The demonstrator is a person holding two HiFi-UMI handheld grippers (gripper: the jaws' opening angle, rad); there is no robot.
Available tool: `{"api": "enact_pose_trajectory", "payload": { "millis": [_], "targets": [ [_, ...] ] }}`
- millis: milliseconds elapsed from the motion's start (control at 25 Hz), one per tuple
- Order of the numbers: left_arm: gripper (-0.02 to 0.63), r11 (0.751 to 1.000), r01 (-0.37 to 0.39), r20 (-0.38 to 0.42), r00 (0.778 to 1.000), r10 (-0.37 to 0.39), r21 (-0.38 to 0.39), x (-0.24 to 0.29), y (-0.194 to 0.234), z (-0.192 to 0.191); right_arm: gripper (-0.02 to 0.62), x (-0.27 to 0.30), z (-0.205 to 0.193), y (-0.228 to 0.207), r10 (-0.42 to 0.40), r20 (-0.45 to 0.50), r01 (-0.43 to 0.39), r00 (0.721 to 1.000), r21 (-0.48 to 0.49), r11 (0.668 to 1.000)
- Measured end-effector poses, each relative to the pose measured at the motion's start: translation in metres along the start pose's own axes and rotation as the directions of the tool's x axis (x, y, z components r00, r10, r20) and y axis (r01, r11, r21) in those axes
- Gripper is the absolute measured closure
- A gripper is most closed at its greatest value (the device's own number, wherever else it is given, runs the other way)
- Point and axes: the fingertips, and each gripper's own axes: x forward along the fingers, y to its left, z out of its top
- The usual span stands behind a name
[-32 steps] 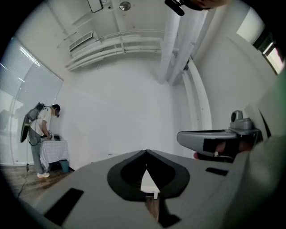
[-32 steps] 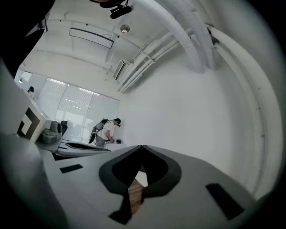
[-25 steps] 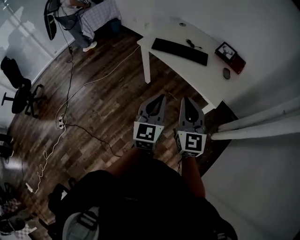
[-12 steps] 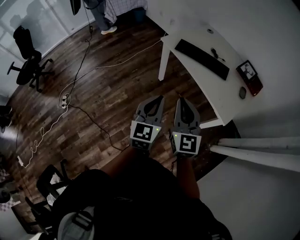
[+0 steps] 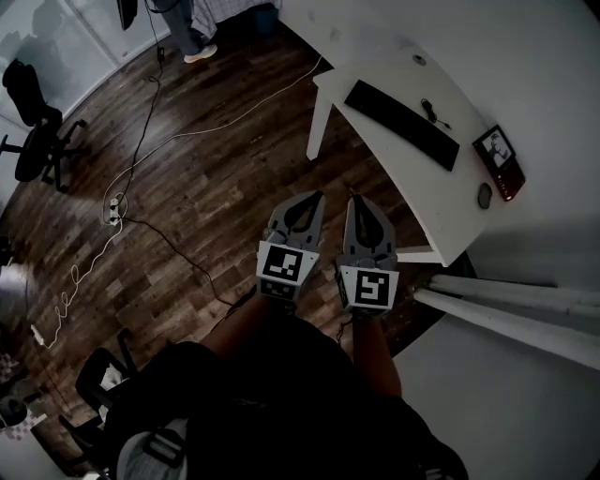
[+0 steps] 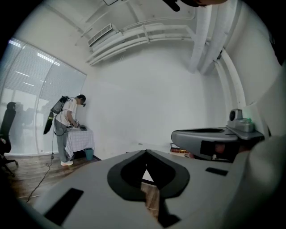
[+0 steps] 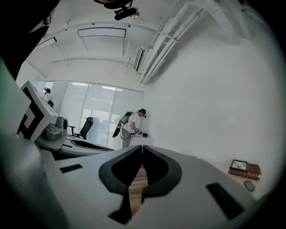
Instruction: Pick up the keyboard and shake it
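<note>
A long black keyboard (image 5: 401, 123) lies slantwise on the white table (image 5: 442, 208) at the upper right of the head view. Both grippers are held side by side over the wooden floor, well short of the table and apart from the keyboard. The left gripper (image 5: 317, 195) is shut with nothing in it; its tips (image 6: 145, 152) meet. The right gripper (image 5: 354, 199) is likewise shut and empty, jaws closed to a point (image 7: 142, 147). Neither gripper view shows the keyboard.
On the table are a black cable (image 5: 430, 111), a dark mouse (image 5: 485, 195) and a red book (image 5: 500, 161) with a small frame on it. White pipes (image 5: 506, 300) run at right. Cords (image 5: 112, 211) trail over the floor. An office chair (image 5: 33, 141) and a person (image 5: 183, 23) are far left.
The head view has swung, so the table and keyboard now sit further right and higher in it. Both grippers stay shut, side by side.
</note>
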Motion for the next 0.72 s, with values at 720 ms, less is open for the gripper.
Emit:
{"api": "enact_pose_trajectory", "payload": {
  "millis": [720],
  "targets": [
    [0.604,0.977,0.214,-0.181,0.961,-0.207,0.019,0.137,0.08,0.002,0.574,0.149,-0.004,-0.04,-0.109,-0.089,0.11,0.99,0.009,0.994]
  ]
}}
